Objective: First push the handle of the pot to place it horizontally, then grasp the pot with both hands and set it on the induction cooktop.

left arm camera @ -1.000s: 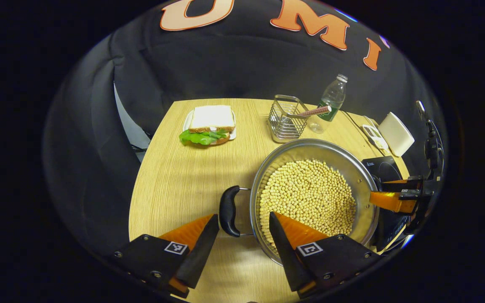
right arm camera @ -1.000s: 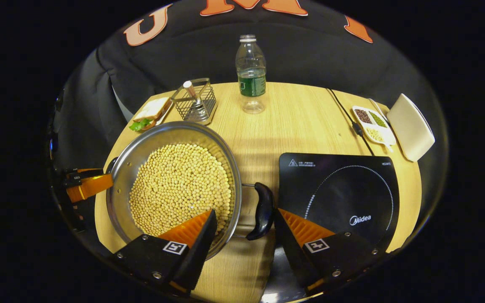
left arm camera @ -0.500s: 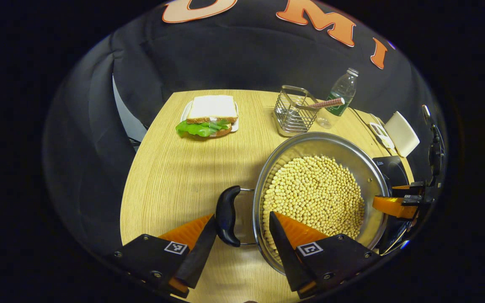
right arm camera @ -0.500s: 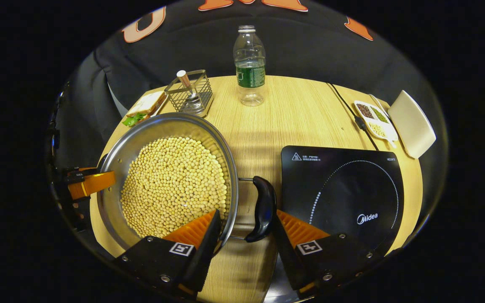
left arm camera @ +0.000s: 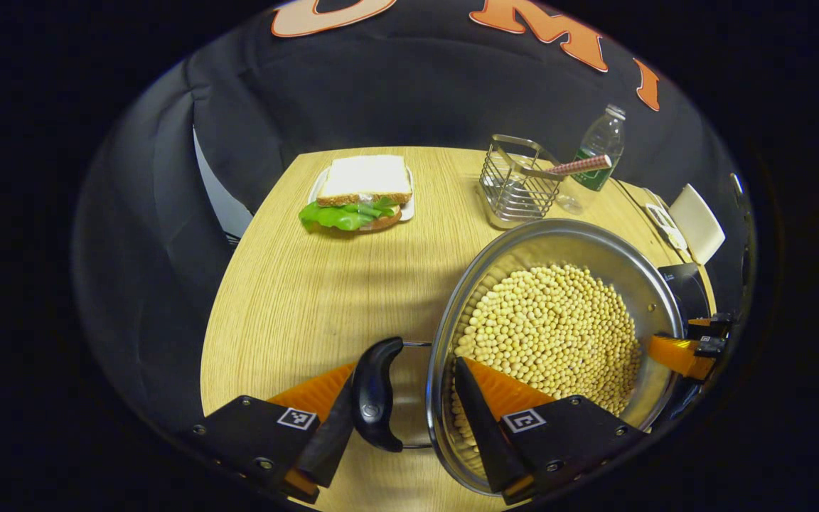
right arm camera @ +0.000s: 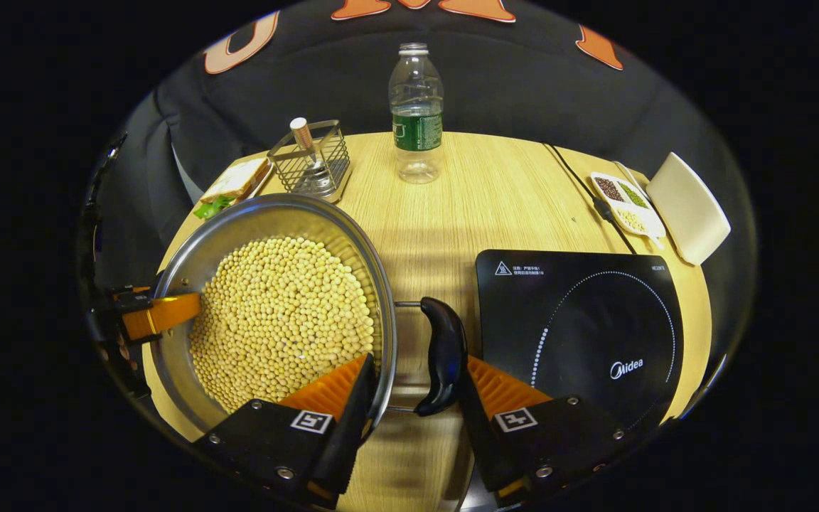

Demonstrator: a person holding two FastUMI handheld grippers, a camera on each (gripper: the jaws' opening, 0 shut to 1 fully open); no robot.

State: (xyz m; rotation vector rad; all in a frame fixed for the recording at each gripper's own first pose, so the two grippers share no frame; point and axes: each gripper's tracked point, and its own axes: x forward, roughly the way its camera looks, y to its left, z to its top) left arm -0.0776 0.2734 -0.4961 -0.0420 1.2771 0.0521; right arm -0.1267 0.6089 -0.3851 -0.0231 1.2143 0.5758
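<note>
Left hand-held gripper (left arm camera: 399,405): jaws apart, straddling the pot's left handle (left arm camera: 375,393). The outer finger touches or nearly touches the grip and the inner finger sits over the rim above the soybeans (left arm camera: 552,334), so it brackets the handle but is not clamped. Right hand-held gripper (right arm camera: 413,409): same mirrored setup, jaws spread, right handle (right arm camera: 443,355) between the fingers and resting against the outer one. Both handles look swung out flat, which gives each side a horizontal bar to pinch for a level two-sided lift. The pot (right arm camera: 189,270) sits on the surface (right arm camera: 495,192), full and heavy, so a symmetric grip matters. The induction cooktop (right arm camera: 580,320) lies at 3 o'clock of the pot, just beside the right handle, unoccupied. Closing the jaws looks like the next step.
</note>
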